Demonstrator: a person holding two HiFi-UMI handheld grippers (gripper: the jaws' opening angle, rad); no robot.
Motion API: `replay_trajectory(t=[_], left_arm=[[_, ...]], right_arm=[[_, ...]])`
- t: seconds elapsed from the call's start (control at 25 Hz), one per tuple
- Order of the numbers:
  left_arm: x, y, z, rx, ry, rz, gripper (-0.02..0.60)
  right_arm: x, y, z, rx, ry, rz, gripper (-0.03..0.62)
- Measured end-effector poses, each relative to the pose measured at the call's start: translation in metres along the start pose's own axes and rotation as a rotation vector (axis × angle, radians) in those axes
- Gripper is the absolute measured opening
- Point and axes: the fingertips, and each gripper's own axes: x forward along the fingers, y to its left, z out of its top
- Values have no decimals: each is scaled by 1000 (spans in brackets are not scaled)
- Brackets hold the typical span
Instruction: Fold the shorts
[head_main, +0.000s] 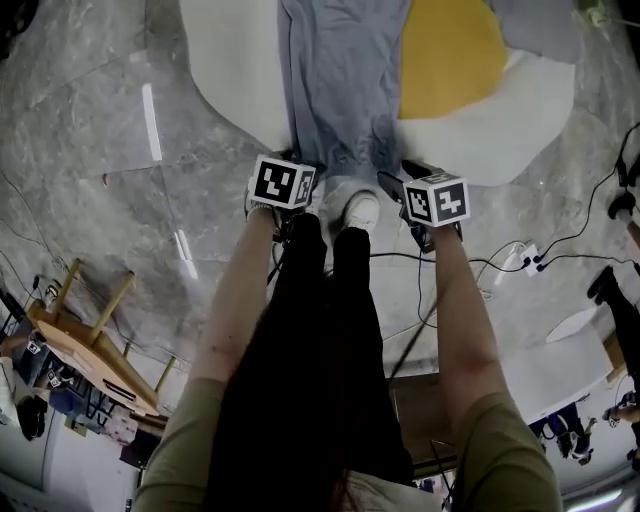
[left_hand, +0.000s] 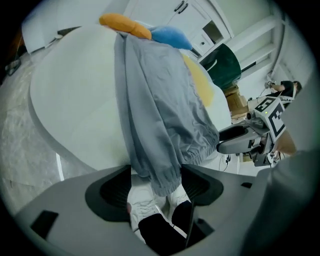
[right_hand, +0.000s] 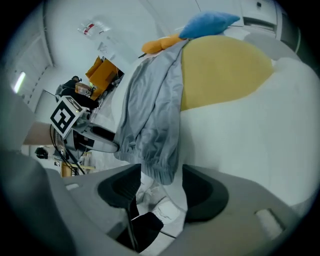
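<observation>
Now, with the grey shorts (head_main: 335, 90) lying on the white-and-yellow mat (head_main: 230, 60), and your left gripper (left_hand: 156, 182) and right gripper (right_hand: 161, 185) both open around the near elastic edge, pinch both corners squarely, then lift evenly.

Marble floor (head_main: 120, 200), white mat (head_main: 230, 70) with yellow patch (head_main: 450, 50), grey shorts (head_main: 340, 80) atop

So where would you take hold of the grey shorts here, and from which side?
By the gathered elastic band of the grey shorts, near its two corners, coming from the near edge of the white table. The band is thick, lies nearest the person, and sits between the open jaws of the left gripper and right gripper.
</observation>
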Motion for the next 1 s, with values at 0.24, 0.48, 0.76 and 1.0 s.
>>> replay_trajectory(t=[0.24, 0.48, 0.76, 1.0], left_arm=[[15, 6, -4, -56, 17, 51, 283], [13, 19, -4, -49, 71, 67, 69], [-8, 11, -15, -17, 62, -30, 15], [-24, -9, -59, -65, 68, -100, 14]], right_arm=[[11, -8, -4, 21, 65, -75, 244], [11, -8, -7, -15, 101, -51, 136], [3, 22, -9, 31, 35, 112, 32], [-16, 40, -28, 81, 9, 196, 32]])
